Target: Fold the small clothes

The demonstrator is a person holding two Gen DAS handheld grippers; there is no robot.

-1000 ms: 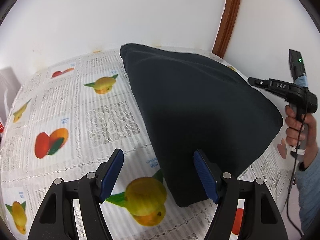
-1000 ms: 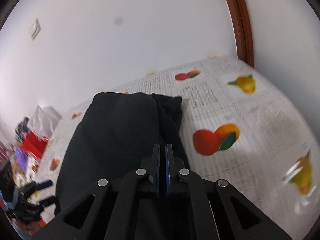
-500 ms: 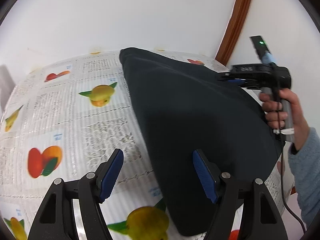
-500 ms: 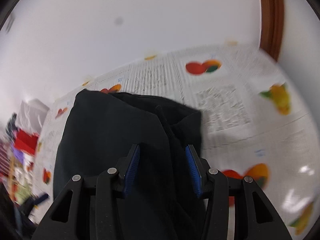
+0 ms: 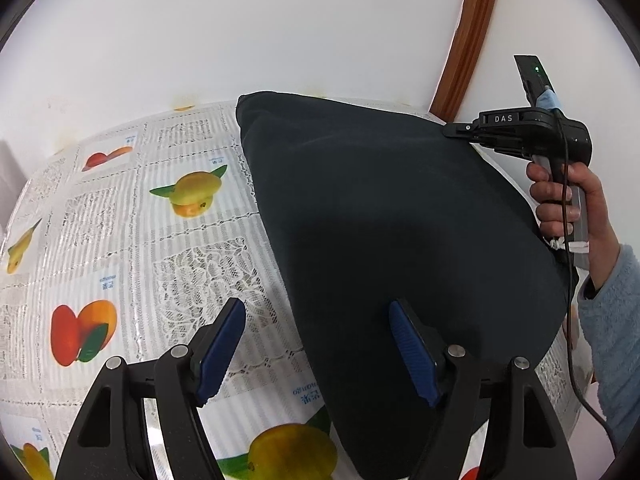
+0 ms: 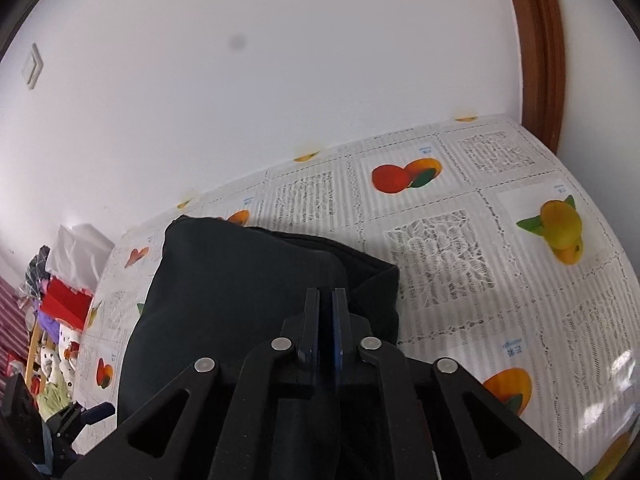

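Folding looks partly done: dark garment (image 5: 400,220) lies doubled on the desk (image 5: 120,240). Right gripper (image 6: 325,320) has just closed its fingers on a cloth edge (another fold likely remains); left gripper (image 5: 316,344) fingers spread, empty.

Two close wrist views angled down, perhaps sharing the dark garment (image 5: 400,208)

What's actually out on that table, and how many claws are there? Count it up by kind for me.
Dark garment: 1
Fruit-print tablecloth: 1
Claws: 2, left claw and right claw
Total: 4
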